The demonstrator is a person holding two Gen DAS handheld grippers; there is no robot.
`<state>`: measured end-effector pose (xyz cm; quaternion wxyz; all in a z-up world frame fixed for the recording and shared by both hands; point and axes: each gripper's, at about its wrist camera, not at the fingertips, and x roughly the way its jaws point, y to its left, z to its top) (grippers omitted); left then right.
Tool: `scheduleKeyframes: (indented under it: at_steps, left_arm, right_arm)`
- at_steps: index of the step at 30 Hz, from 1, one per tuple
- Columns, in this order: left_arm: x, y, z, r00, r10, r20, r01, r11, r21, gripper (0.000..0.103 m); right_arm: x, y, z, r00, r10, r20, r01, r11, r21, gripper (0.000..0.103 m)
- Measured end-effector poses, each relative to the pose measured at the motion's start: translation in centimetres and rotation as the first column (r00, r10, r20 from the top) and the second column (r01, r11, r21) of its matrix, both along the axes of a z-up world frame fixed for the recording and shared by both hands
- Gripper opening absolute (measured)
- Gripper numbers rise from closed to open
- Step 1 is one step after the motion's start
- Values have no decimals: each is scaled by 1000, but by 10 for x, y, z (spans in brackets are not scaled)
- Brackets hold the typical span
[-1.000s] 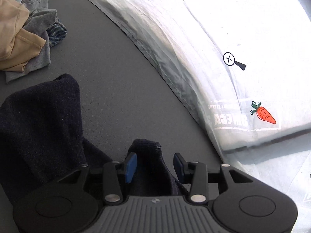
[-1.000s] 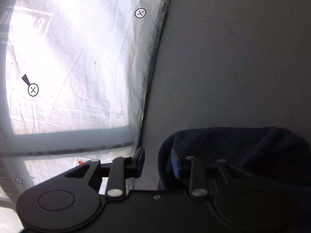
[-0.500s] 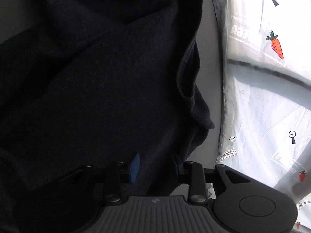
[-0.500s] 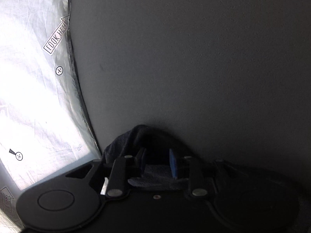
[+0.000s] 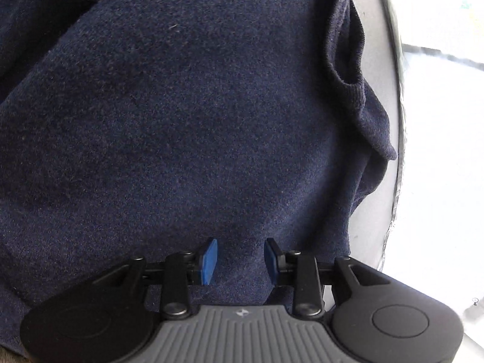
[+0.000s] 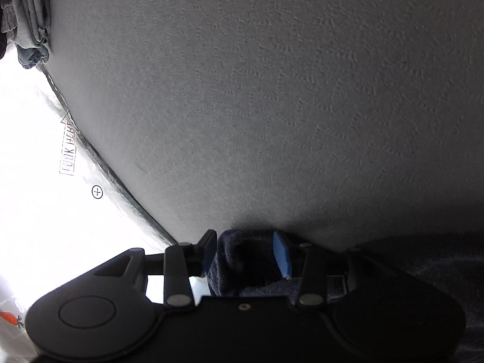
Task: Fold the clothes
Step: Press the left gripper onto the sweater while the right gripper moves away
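A dark navy knit garment [image 5: 196, 121] fills nearly the whole left wrist view, spread on the grey table. My left gripper [image 5: 240, 260] hangs close above it with its blue pads apart, holding nothing. In the right wrist view my right gripper [image 6: 246, 255] has its blue pads apart with a bunched fold of the same navy garment [image 6: 239, 260] lying between them; more of the cloth [image 6: 423, 260] trails to the lower right.
The grey textured table top [image 6: 272, 90] fills the right wrist view. A bright white printed sheet [image 6: 45, 211] lies along the table's left edge, also at the right of the left wrist view [image 5: 438, 151]. A pile of grey and blue clothes [image 6: 27, 27] sits at the far upper left.
My left gripper has let go of the garment corner and swung over the spread navy cloth, closing in on it. My right gripper has advanced over the table with the fold between its pads.
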<state>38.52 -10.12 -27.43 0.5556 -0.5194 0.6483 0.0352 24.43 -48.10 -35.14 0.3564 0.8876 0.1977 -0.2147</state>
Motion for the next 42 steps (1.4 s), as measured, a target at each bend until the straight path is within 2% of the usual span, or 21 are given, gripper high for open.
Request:
scheduleKeyframes:
  at_steps: [9,14,17,18,19,21,23,27,32,38,42]
  left_arm:
    - [-7,2,-15,999,4,-37,-4,1000,8,35]
    - [-14,3,-19,999,10,-47,-9,1000,10,35]
    - [-18,3,-21,999,10,-49,-10,1000,11,35]
    - [-19,2,-21,999,10,-50,-9,1000,11,35]
    - [-20,2,-21,999,9,-50,-8,1000,12,35]
    - [-23,2,-22,999,7,-50,-7,1000,13,35]
    - [-26,2,-23,999,7,-51,-6,1000,15,35]
    - [-34,6,-28,997,27,-71,-27,1000,5,32]
    - [-44,11,-29,997,39,-71,-39,999,9,30]
    - [-56,21,-27,997,57,-55,-54,998,43,30]
    - [-67,31,-29,995,75,-62,-70,995,73,30]
  right_arm:
    - [13,12,-10,1000,-17,7,16,993,113,48]
    - [22,6,-11,999,-34,12,32,991,133,43]
    - [24,4,-9,1000,0,-2,1,995,100,27]
    - [24,4,-8,1000,9,-7,-9,997,82,13]
    - [27,3,-7,1000,27,-10,-26,998,51,7]
    - [33,2,-5,998,62,-19,-62,998,-12,6]
    - [35,-2,8,992,117,-42,-121,986,-112,5]
    - [39,-6,38,973,215,-83,-230,928,-293,5]
    - [45,4,77,940,324,-111,-335,801,-496,5]
    - [42,9,108,926,352,-134,-353,688,-634,5]
    - [52,1,128,930,339,-145,-335,617,-712,4]
